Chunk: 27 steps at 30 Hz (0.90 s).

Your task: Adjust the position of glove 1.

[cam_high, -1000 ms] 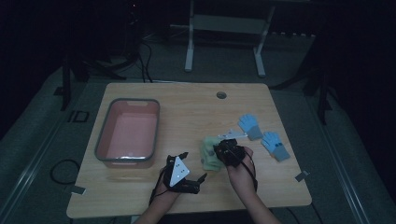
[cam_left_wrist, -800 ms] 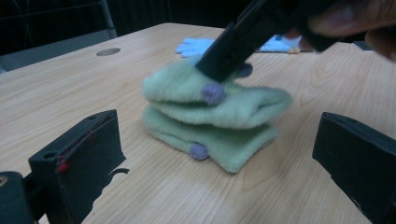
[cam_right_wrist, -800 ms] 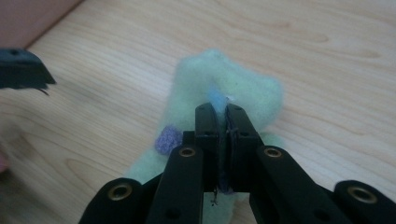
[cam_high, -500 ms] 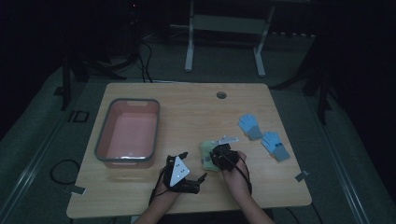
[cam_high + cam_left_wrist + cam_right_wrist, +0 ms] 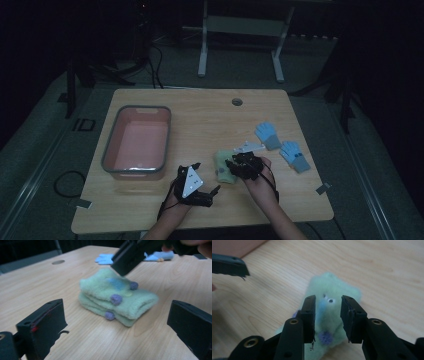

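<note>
Two hand-held grippers on bench (image 5: 210,125): left hand-held gripper (image 5: 209,192) jaws wide apart, right hand-held gripper (image 5: 327,315) jaws part-open just above green folded cloth (image 5: 116,296).

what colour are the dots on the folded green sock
Purple dots on the pale green sock, clearest in the left gripper view.

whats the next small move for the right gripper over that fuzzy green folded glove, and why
Probably lower the right gripper a little and close. Its jaws stand partly open on either side of the top of the fuzzy green folded glove with purple dots, with no visible pinch yet. The left gripper waits wide open beside it on the wooden table.
</note>
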Each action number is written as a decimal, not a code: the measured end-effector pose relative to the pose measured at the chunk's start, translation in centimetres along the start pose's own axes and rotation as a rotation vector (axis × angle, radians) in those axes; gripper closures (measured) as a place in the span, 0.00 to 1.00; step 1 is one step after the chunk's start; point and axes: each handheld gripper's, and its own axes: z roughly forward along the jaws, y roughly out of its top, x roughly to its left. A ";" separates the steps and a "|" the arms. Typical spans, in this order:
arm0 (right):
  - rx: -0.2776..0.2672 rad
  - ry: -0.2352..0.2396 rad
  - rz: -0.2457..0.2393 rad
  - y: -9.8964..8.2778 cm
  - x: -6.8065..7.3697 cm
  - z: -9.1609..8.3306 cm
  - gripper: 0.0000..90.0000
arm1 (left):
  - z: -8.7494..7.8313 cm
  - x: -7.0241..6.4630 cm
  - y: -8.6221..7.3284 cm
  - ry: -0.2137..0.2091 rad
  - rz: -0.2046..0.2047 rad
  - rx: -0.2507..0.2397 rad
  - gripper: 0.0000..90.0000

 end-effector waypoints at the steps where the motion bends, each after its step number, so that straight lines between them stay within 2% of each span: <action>1: -0.003 0.006 -0.004 0.1 -0.2 -0.1 0.70 | 0.0 0.1 0.2 -0.020 0.004 0.006 0.04; 3: -0.010 0.009 -0.012 0.2 -0.6 -0.3 0.70 | 0.0 0.0 0.3 -0.030 0.003 0.009 0.04; 4: -0.018 0.030 -0.015 0.2 -0.9 -0.5 0.70 | 0.0 -0.3 0.8 -0.040 0.002 0.035 0.04; 5: -0.041 0.071 -0.031 0.2 -1.9 -0.8 0.68 | 0.0 -0.3 0.9 -0.061 0.011 0.039 0.09; 6: -0.042 0.094 -0.039 0.2 -2.3 -0.9 0.66 | 0.0 -0.4 1.0 -0.086 0.014 0.034 0.09; 8: -0.049 0.105 -0.061 0.3 -3.0 -1.0 0.66 | 0.2 -0.4 1.2 -0.122 0.032 0.054 0.10; 12: -0.060 0.159 -0.071 0.8 -4.3 -0.7 0.62 | 0.8 -0.5 1.7 -0.165 0.087 0.063 0.16; 14: -0.065 0.183 -0.080 1.2 -4.9 -0.3 0.60 | 1.2 -0.6 2.2 -0.172 0.128 0.062 0.20; 15: -0.065 0.183 -0.080 1.2 -4.9 -0.3 0.60 | 1.2 -0.6 2.2 -0.172 0.128 0.062 0.22; 16: -0.061 0.196 -0.077 1.3 -5.1 0.0 0.60 | 1.6 -0.7 2.6 -0.196 0.163 0.060 0.22; 18: -0.048 0.209 -0.071 1.5 -5.8 0.8 0.59 | 2.1 -0.9 2.8 -0.210 0.198 0.073 0.27; 19: -0.046 0.217 -0.070 1.5 -6.0 1.1 0.58 | 2.4 -0.9 2.9 -0.229 0.212 0.087 0.27; 21: -0.042 0.228 -0.061 1.5 -6.2 1.4 0.57 | 2.6 -1.0 2.9 -0.241 0.224 0.100 0.36; 22: -0.039 0.234 -0.054 1.6 -6.4 1.6 0.57 | 3.6 -1.1 2.8 -0.276 0.264 0.163 0.36; 23: -0.030 0.258 -0.026 1.6 -6.7 2.2 0.56 | 3.9 -1.2 2.8 -0.278 0.280 0.187 0.37; 24: -0.028 0.261 -0.030 1.6 -6.7 2.5 0.55 | 4.2 -1.2 2.8 -0.283 0.299 0.203 0.40; 27: -0.010 0.287 -0.019 1.6 -6.7 3.4 0.54 | 4.9 -1.2 2.9 -0.293 0.308 0.216 0.42</action>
